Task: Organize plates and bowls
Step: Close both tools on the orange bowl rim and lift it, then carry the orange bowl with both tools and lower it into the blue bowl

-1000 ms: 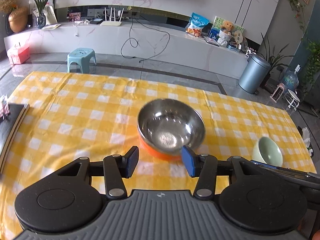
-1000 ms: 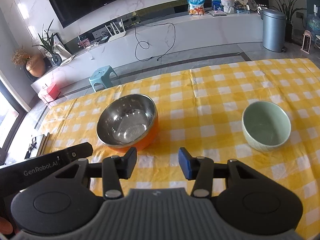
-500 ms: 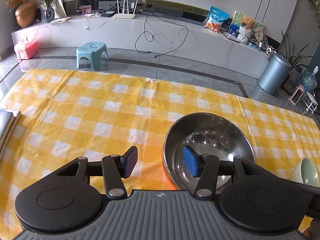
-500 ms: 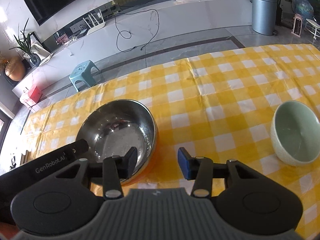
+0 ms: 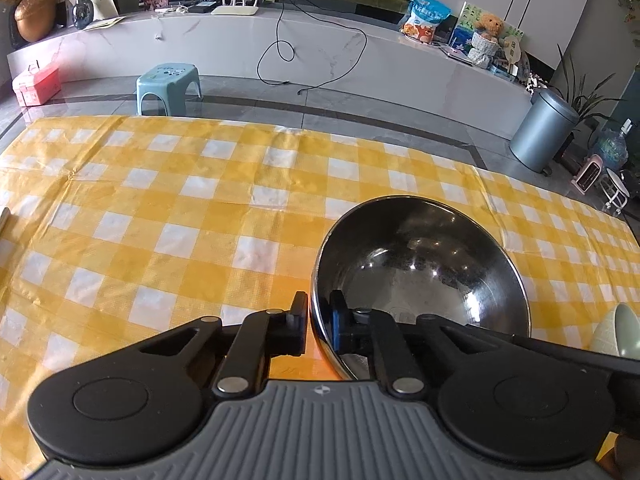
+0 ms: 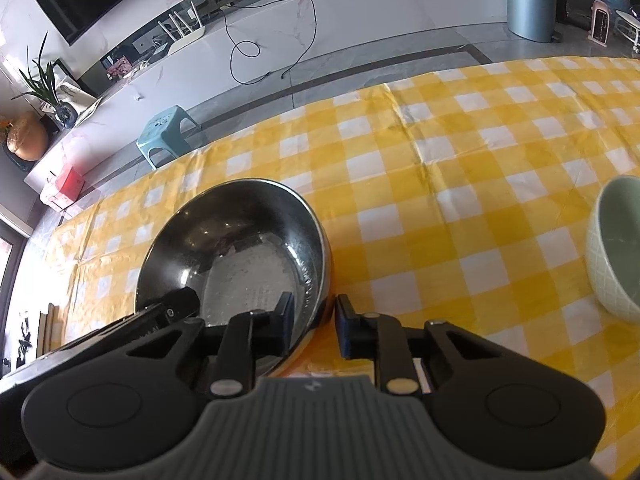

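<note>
1. With both claws just closed across its rim, the shiny steel bowl with orange outside (image 5: 420, 264) sits lower right of the left view: left gripper (image 5: 320, 322) clamps the near-left rim, right gripper (image 6: 314, 322) the near-right.
2. Step in hand: two-handed grasp. Next, probably a level lift toward the pale green ceramic bowl (image 6: 618, 248), right edge.

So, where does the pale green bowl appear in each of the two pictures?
Left wrist view: the pale green bowl is cut off at the right edge, low, right of the steel bowl.
Right wrist view: at the right edge, mid-height.
Shared landmark: the teal stool beyond the table.
</note>
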Motion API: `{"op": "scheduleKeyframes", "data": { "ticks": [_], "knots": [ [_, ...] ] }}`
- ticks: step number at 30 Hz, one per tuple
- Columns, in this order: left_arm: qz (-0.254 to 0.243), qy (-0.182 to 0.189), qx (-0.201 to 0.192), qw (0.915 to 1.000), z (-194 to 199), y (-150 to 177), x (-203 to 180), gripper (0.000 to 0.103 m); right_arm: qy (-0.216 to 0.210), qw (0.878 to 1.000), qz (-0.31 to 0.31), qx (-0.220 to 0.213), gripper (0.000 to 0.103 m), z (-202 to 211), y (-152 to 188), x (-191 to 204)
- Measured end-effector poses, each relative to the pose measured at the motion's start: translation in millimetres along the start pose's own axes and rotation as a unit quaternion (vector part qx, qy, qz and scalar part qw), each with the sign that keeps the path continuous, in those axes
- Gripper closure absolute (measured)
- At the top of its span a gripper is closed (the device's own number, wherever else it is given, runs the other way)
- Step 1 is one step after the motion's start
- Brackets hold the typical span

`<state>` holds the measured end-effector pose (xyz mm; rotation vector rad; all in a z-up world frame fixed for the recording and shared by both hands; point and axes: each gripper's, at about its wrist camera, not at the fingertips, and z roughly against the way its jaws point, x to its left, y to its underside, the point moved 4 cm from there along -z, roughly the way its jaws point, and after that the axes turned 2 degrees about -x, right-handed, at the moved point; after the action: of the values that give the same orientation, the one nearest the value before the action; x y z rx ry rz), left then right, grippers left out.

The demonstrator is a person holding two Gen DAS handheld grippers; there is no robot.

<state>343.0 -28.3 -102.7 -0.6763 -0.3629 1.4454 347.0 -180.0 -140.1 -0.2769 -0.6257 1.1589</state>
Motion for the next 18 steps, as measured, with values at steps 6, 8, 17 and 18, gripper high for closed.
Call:
{"op": "scheduleKeyframes", "data": {
  "ticks": [6,8,17,18],
  "knots": [
    [-0.007,-0.004,-0.003,1.0000,9,0,-2,0.092,-0.001,1.000,-0.010,0.003,0.087,2,1,-2],
    [-0.005,-0.004,-0.004,1.0000,16,-1,-3,0.092,-0.005,1.000,-0.010,0.003,0.087,7,2,-2],
    [-0.016,-0.017,-0.033,0.9992,82,3,-17,0.091,-0.025,1.000,-0.011,-0.009,0.091,60,16,1],
    [-0.015,-0.016,-0.036,0.9991,90,4,-19,0.091,-0.027,0.999,-0.012,-0.012,0.091,68,19,0]
  ]
}}
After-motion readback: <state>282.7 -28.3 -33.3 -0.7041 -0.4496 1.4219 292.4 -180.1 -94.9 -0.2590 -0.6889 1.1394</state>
